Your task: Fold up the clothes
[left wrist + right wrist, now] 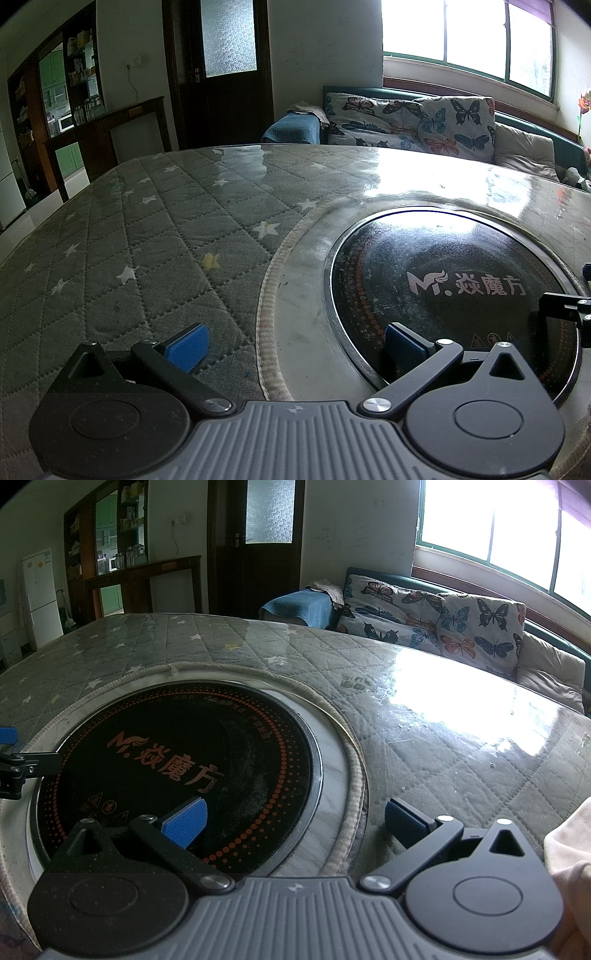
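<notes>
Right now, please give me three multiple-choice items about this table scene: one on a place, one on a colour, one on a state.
1. Where is the black round cooktop?
A. set into the middle of the quilted table cover
B. on the sofa
C. on the floor

2. What colour are the pads on the jaws?
A. red
B. blue
C. yellow

3. How do the jaws of the left gripper and the right gripper stand?
A. both shut on cloth
B. one open, one shut
C. both open, holding nothing

Answers: 1 A, the cover's round hem rings the cooktop; 2 B, blue pads show in both wrist views; 3 C, a wide gap with only the table surface seen through it.
</notes>
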